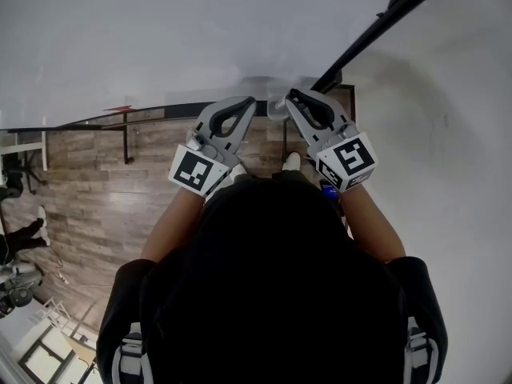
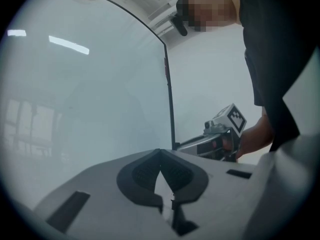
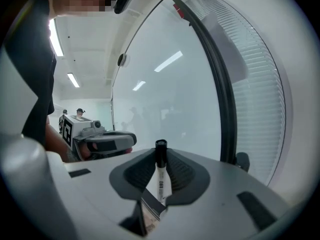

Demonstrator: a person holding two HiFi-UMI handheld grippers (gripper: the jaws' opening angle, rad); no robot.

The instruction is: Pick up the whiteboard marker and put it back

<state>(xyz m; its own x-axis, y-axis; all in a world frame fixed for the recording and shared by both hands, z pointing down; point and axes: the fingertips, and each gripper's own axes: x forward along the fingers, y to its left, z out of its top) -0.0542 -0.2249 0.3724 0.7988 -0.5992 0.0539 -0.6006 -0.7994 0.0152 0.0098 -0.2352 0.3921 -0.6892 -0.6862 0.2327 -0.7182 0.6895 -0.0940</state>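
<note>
Before the whiteboard [image 1: 200, 30], above wood floor [image 1: 96, 190]: marker [image 3: 161, 170] in right jaws, left jaws together.

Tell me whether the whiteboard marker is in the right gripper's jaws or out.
In. The white, black-capped whiteboard marker sits pinched between the right gripper's dark pads, black end past their tips.

Wood-plank floor [image 1: 88, 190] bears the whiteboard's black stand leg [image 1: 126, 142].

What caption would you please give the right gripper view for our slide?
Right gripper shut on a white, black-capped whiteboard marker, facing the glossy white whiteboard.
</note>
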